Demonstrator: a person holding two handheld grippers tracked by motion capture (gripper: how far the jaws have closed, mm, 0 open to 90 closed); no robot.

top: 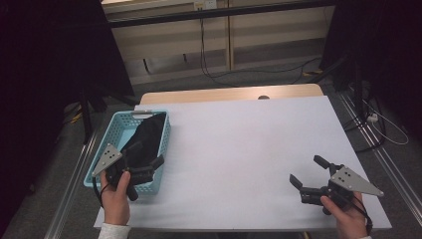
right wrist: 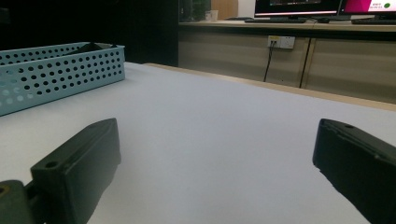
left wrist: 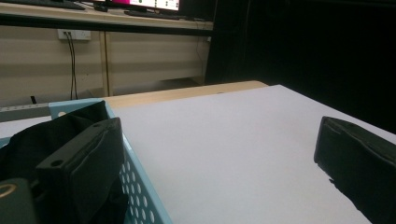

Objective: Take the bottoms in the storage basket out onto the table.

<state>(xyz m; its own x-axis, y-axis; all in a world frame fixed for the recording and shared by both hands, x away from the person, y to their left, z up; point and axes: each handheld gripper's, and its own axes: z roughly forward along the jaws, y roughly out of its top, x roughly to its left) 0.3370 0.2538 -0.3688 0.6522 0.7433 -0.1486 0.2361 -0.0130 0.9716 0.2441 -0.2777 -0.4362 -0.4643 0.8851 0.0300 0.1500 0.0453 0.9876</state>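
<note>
A light blue perforated basket (top: 110,130) stands at the table's left edge with a black cloth (top: 147,132) lying in it. My left gripper (top: 145,154) is open and straddles the basket's right wall, one jaw over the cloth, the other over the white tabletop. In the left gripper view the basket wall (left wrist: 140,196) and the black cloth (left wrist: 28,144) sit at the lower left. My right gripper (top: 308,172) stands open low over the table's front right, nothing between its jaws. The basket (right wrist: 56,72) shows far off in the right gripper view.
The white tabletop (top: 249,144) spreads wide between the two grippers. A wooden strip (top: 229,93) runs along its far edge. Cables lie on the floor behind the table, and dark stands rise at both sides.
</note>
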